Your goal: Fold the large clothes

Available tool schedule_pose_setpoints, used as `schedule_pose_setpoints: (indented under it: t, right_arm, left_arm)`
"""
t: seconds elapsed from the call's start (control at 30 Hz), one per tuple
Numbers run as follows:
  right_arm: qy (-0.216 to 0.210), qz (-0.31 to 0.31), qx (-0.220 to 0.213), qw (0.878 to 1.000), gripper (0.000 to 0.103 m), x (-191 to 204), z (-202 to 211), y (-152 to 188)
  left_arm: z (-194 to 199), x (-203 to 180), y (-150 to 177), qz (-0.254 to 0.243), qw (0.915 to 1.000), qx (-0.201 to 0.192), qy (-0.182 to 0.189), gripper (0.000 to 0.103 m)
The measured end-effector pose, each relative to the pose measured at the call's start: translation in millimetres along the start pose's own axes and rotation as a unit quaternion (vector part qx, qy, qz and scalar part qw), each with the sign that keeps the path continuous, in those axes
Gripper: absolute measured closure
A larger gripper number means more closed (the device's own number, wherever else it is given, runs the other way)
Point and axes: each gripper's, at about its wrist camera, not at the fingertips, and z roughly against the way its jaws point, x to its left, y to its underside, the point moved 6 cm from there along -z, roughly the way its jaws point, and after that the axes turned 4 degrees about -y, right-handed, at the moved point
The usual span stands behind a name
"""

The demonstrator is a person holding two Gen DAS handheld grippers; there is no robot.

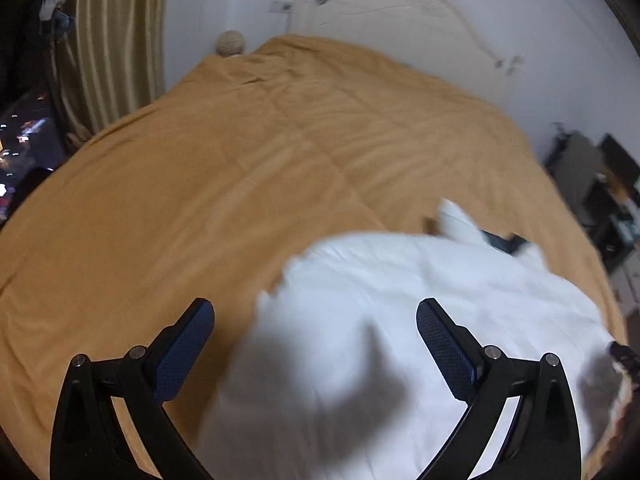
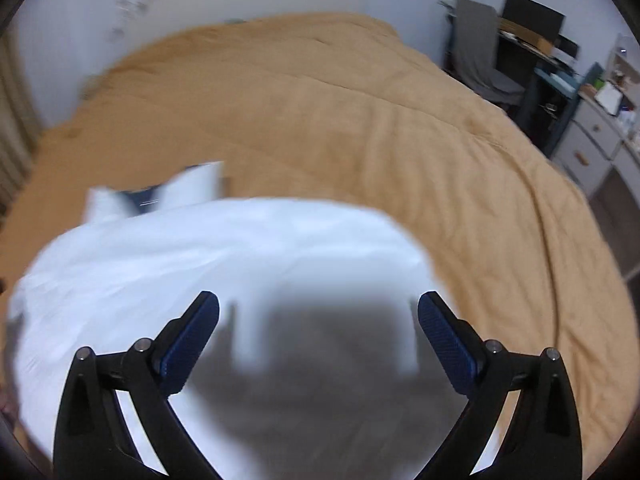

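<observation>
Both grippers, left (image 1: 315, 334) and right (image 2: 318, 326), are hanging wide open and empty over the white garment (image 1: 420, 300) lying below on the bed (image 1: 200, 168), the right one more squarely above it.

Bedroom in a private home. Identified by a large bed (image 1: 240, 168) under a mustard-orange quilted cover, a pale curved headboard (image 1: 400, 12) against a white wall, and striped olive curtains (image 1: 116, 36) at the left. Further confirmed by a cluttered dark desk (image 2: 532, 60) with a grey-draped chair (image 2: 480, 48) and white drawer units (image 2: 592, 144) beside the bed.
</observation>
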Motion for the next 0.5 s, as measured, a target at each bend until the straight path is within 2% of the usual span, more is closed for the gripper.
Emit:
schedule_pose_setpoints:
  t: [0.07,0.13,0.17,0.2,0.23,0.3,0.33,0.4,0.47,0.5]
  right_arm:
    - [-0.010,0.042,-0.015,0.999,0.003,23.2,20.7,31.7]
    - [0.027,0.089,-0.007,0.996,0.002,33.8,18.0,62.4]
    - [0.048,0.099,0.007,0.994,0.002,30.2,8.2,77.5]
    - [0.051,0.098,0.024,0.994,0.001,21.8,-4.2,89.9]
    - [0.036,0.085,0.026,0.995,0.001,10.1,-9.6,95.5]
    - [0.032,0.027,0.024,0.999,0.001,-27.1,-11.0,96.0]
    - [0.027,0.002,0.031,0.999,0.001,-40.6,-9.4,95.5]
    - [0.021,-0.030,0.037,0.999,0.001,-63.5,-6.9,93.0]
    - [0.062,-0.045,0.034,0.996,0.001,-82.2,1.7,92.3]
    - [0.071,-0.062,0.027,0.995,0.001,-89.1,7.8,93.5]
  left_arm:
    - [8.6,-11.8,29.9,-0.053,0.9985,0.006,-0.008,0.001]
    - [-9.2,-9.7,58.3,-0.085,0.9954,0.040,-0.018,0.001]
    - [-24.1,0.1,68.8,-0.075,0.9949,0.066,-0.018,0.000]
    - [-32.4,13.4,71.9,-0.044,0.9962,0.075,0.005,0.000]
    - [-40.2,30.2,72.7,0.006,0.9959,0.085,0.032,0.000]
    - [-50.4,62.2,70.8,0.099,0.9874,0.108,0.060,0.000]
    - [-50.6,72.6,68.3,0.120,0.9847,0.109,0.064,0.000]
    - [-44.2,83.2,61.2,0.104,0.9888,0.101,0.036,0.000]
    - [-26.5,90.4,55.0,0.097,0.9913,0.088,0.011,0.001]
    - [-17.6,93.9,54.9,0.110,0.9904,0.083,0.017,0.002]
